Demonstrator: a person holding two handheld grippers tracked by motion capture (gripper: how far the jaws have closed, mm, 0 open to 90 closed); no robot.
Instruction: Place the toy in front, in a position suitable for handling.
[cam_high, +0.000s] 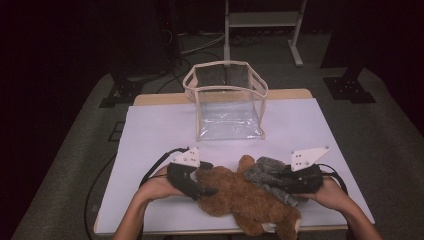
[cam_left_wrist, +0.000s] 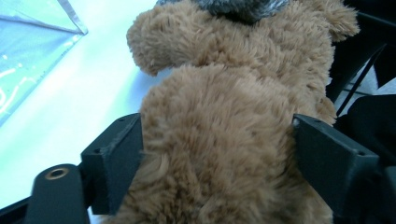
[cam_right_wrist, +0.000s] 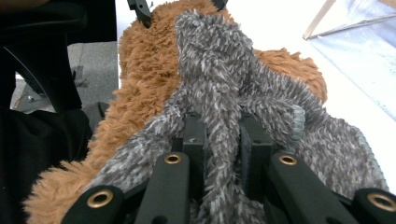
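Observation:
A brown plush bear (cam_high: 245, 200) lies on the white table top (cam_high: 160, 130) near its front edge. A grey fuzzy knit garment (cam_high: 265, 172) is draped over its upper part. My left gripper (cam_high: 205, 185) comes in from the left, and in the left gripper view its jaws stand wide on either side of the bear's body (cam_left_wrist: 219, 93). The fur brushes both pads without looking squeezed. My right gripper (cam_right_wrist: 223, 140) is shut on a fold of the grey garment (cam_right_wrist: 219, 70), with the bear's brown fur (cam_right_wrist: 140, 84) under it.
A clear plastic bag with a beige rim (cam_high: 227, 100) stands open at the back middle of the table. Cables trail from both grippers toward the table's edges. A metal stand (cam_high: 262, 30) and dark floor lie beyond the table.

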